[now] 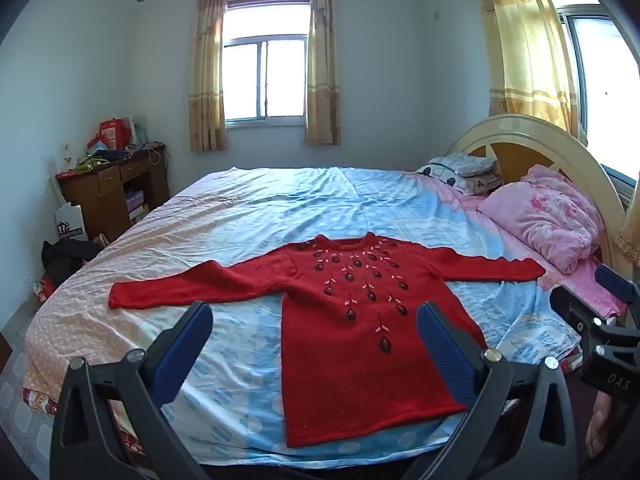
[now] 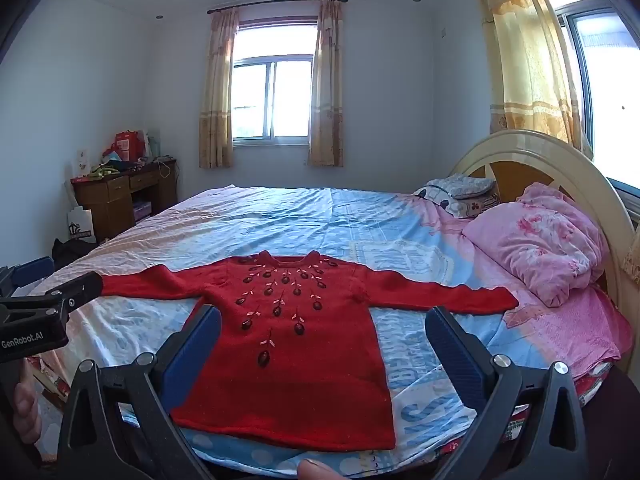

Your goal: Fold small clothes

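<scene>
Both hand-held grippers are held above the near edge of the bed [image 1: 248,200], angled slightly downward. On the left hand-held gripper [image 1: 314,344] the jaws are spread fully and nothing is held between them; the right hand-held gripper [image 2: 323,350] is likewise wide open and empty.

A red knitted sweater [image 1: 360,320] is laid flat, front up, on the blue and peach bedsheet, with its hem toward the near edge and its neckline pointing away. Both sleeves are stretched straight out to the sides, and dark beads with pale embroidered leaves are scattered down the chest.

Judged from the knit, the garment should be soft, light and limp, and some stretch or sag is to be expected when it is lifted. Slipping is unlikely on ribbed pads, but the beadwork could be snagged. A cuff [image 1: 120,296] or a shoulder seam is probably best pinched first, so that a sleeve can be laid across the body.
</scene>
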Demonstrator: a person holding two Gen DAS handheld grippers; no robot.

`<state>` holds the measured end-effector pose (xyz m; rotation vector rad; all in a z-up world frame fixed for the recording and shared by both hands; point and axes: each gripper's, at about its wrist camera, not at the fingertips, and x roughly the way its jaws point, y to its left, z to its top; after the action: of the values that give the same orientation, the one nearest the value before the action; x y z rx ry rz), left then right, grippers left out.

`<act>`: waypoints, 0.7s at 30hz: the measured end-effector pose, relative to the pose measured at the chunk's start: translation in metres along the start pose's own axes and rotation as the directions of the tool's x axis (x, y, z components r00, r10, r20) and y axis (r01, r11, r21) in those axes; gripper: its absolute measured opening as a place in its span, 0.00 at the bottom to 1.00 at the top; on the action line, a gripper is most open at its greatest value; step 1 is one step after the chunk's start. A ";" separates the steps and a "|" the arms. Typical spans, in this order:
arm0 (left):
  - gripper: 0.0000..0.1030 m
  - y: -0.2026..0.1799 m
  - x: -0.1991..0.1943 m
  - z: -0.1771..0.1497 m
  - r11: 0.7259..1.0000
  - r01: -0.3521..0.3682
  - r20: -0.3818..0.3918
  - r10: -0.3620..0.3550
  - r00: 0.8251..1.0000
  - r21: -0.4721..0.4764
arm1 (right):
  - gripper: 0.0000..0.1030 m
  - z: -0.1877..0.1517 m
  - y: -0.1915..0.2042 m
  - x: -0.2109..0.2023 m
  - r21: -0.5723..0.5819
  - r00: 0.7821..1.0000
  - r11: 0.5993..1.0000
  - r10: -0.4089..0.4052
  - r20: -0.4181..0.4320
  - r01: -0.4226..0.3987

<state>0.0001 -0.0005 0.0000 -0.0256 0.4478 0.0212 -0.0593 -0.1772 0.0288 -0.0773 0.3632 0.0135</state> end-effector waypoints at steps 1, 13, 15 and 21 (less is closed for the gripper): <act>1.00 0.000 0.000 0.000 1.000 -0.002 0.001 0.002 1.000 0.003 | 0.99 0.000 0.000 0.000 0.002 1.000 1.000 0.001 -0.008 -0.001; 1.00 -0.004 -0.001 0.000 1.000 -0.001 0.014 0.000 1.000 0.010 | 0.99 -0.001 0.001 0.004 -0.003 1.000 1.000 0.004 -0.007 -0.004; 1.00 -0.004 -0.001 0.000 1.000 0.001 0.013 -0.001 1.000 0.008 | 0.99 -0.001 0.000 0.002 -0.003 1.000 1.000 0.004 -0.006 -0.004; 1.00 0.002 0.001 0.000 1.000 -0.004 0.010 0.004 1.000 0.004 | 0.99 -0.006 0.001 0.006 -0.002 1.000 1.000 0.011 -0.021 -0.011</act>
<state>0.0010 0.0012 -0.0004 -0.0208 0.4383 0.0242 -0.0555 -0.1764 0.0208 -0.0777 0.3849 0.0239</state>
